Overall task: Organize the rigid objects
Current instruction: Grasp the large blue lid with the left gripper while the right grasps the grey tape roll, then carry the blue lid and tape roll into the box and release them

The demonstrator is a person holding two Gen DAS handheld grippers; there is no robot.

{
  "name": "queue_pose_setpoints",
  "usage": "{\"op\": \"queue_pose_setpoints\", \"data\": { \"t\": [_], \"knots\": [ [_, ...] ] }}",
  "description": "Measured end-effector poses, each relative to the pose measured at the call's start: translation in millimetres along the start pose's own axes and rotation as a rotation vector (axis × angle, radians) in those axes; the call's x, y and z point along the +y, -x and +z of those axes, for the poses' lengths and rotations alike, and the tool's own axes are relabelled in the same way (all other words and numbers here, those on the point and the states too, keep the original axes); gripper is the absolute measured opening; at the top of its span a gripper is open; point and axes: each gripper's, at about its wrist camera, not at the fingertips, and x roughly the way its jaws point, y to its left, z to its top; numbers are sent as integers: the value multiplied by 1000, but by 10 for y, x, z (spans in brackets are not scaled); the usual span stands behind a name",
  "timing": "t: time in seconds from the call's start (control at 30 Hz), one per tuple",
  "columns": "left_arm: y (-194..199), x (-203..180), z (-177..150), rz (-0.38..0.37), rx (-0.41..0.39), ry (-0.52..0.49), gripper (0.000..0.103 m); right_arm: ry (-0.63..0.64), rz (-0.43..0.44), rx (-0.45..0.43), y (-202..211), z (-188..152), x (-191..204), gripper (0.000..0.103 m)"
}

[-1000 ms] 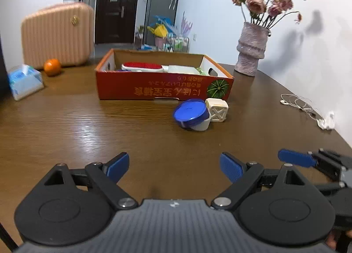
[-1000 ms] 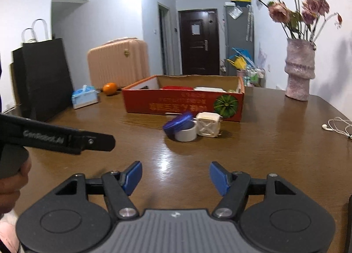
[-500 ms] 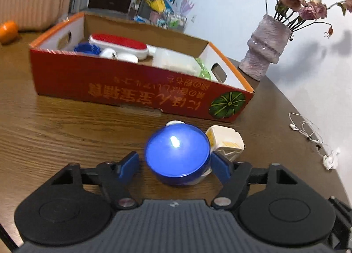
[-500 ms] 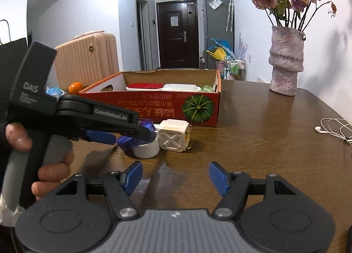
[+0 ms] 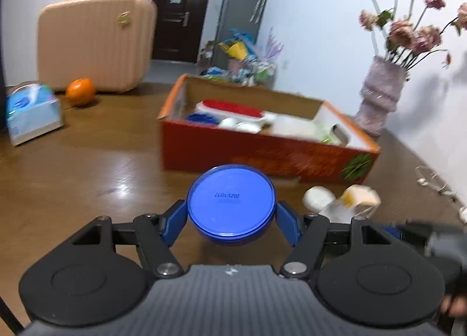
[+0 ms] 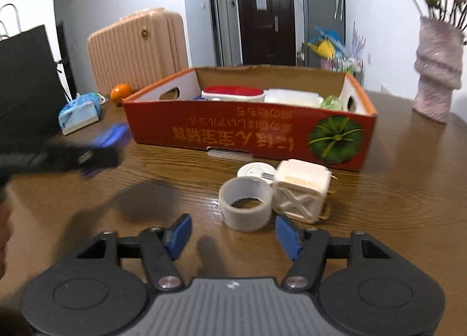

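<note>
Lifted off the tape [image 6: 245,207] since half a second ago, the lid [image 5: 231,204] sits clamped in my left gripper [image 5: 231,220] before the box [image 5: 262,149]. My right gripper [image 6: 233,232], jaws just narrowing with nothing between them, hangs near the tape and the white cube [image 6: 300,192] on the table [image 6: 394,190].

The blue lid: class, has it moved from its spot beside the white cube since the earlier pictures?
Yes. The blue lid is clamped in the left gripper, lifted leftward away from the white cube, with the red box behind.
</note>
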Motion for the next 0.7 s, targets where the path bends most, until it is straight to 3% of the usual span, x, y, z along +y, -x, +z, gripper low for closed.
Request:
{"op": "queue_pose_setpoints", "data": {
  "t": [0.13, 0.23, 0.33, 0.47, 0.7],
  "knots": [
    [90, 245, -100, 46, 28, 4, 68, -11, -27, 11, -159, 101, 55, 59],
    [134, 352, -163, 65, 37, 10, 67, -2, -61, 13, -224, 118, 94, 44],
    [198, 395, -192, 77, 33, 12, 67, 12, -66, 17, -184, 103, 109, 42],
    [388, 312, -215, 98, 13, -30, 67, -5, -56, -11, 94, 21, 128, 42],
    [902, 54, -346, 65, -25, -83, 67, 37, -34, -87, 899, -242, 288, 42]
  ]
}}
